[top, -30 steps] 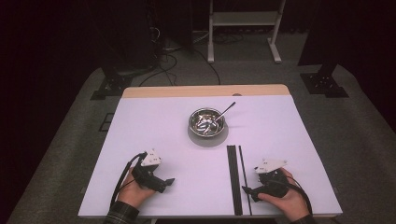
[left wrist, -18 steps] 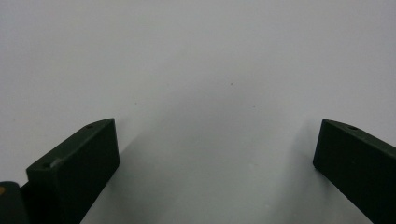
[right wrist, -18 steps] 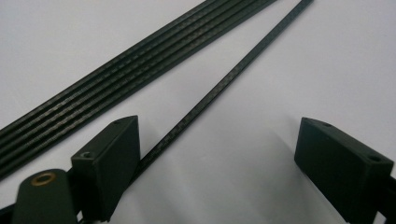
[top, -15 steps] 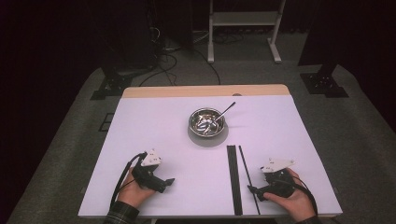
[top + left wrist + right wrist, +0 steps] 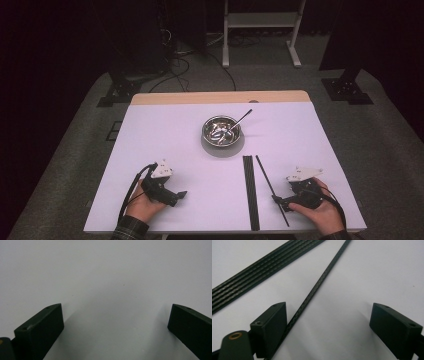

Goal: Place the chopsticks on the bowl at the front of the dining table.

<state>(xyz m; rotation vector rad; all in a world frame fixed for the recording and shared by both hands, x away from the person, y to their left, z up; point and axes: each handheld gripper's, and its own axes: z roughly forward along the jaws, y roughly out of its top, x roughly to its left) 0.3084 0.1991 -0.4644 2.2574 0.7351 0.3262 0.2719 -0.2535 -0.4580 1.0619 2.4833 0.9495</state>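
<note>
A bundle of several thin black rods (image 5: 250,190) (image 5: 262,272) lies side by side on the white table (image 5: 165,130). One single black rod (image 5: 271,189) (image 5: 319,282) lies slanted just right of the bundle. My right gripper (image 5: 276,200) (image 5: 328,322) rests on the table at the near right, open, with the single rod passing between its jaws close to the left one. My left gripper (image 5: 181,194) (image 5: 115,325) sits at the near left, open over bare table, jaws pointing right. A steel bowl (image 5: 221,131) with a spoon (image 5: 241,119) stands at mid-table.
The bowl holds small metal pieces. A wooden strip (image 5: 220,96) edges the table's far side. Beyond it are a dark floor, cables (image 5: 175,55) and a white stand (image 5: 260,30). Bare white surface lies between my two grippers and along the left side.
My right gripper has slid right and slightly toward the near edge, its jaws now around the single slanted rod. The left gripper has stayed put.
</note>
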